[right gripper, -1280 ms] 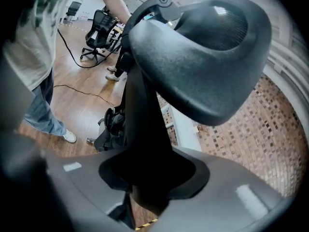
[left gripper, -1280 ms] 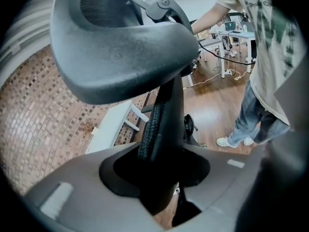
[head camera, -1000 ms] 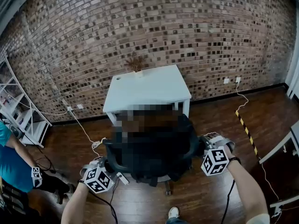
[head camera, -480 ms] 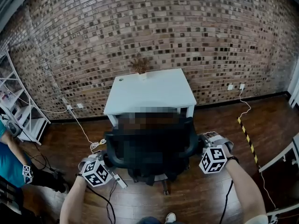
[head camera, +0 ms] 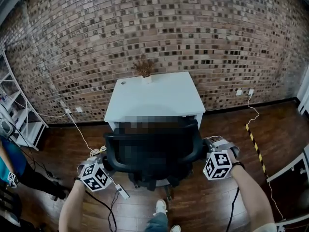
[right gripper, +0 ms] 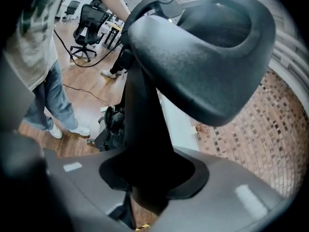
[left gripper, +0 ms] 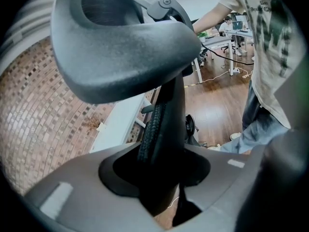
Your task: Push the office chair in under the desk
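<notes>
Far left: bystander in teal [head camera: 7,164], now almost out of frame beside the white shelf [head camera: 21,115], well inside it a second ago.

Next: left gripper [head camera: 107,165], jaws roughly half apart and clamped round the post under the left armrest [left gripper: 120,47], with that post filling the gap between them.

Centre: office chair [head camera: 192,151], rolled nearer the white desk [head camera: 154,95] than in the earlier frames. Its back now sits right up against the desk's front edge, with less of the front legs showing. Seat hidden behind the back, but probably starting under the top. Base and casters still out on the floor, so the push looks well advanced but unfinished. Below, white shoe [head camera: 160,207], stepped forward behind the chair.

Right: right gripper [head camera: 206,148], jaws slightly narrower, closed likewise on the post of the right armrest [right gripper: 207,57]. Both grippers carried forward with the chair.

Far right: striped floor tape [head camera: 254,139], well clear of the casters.
</notes>
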`<move>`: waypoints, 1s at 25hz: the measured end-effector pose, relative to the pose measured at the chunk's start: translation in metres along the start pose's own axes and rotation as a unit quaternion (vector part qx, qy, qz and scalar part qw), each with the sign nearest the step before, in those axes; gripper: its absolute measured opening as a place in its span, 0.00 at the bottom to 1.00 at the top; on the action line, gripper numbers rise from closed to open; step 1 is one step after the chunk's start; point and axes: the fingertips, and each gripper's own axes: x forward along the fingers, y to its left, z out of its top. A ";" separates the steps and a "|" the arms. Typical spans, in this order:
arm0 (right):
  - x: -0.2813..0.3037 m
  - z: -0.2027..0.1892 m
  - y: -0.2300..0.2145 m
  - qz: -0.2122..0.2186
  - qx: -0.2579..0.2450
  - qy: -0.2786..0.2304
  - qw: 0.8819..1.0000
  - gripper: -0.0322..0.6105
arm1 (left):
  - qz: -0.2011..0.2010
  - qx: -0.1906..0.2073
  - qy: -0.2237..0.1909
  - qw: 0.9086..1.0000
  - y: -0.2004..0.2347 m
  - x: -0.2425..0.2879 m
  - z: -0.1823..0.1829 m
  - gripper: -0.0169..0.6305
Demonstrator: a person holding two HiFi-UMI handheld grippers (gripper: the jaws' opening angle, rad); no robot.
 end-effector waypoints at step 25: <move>0.109 -0.020 -0.099 -0.010 0.006 0.020 1.000 0.27 | 0.007 0.006 -0.004 1.000 0.132 0.088 -0.022 0.33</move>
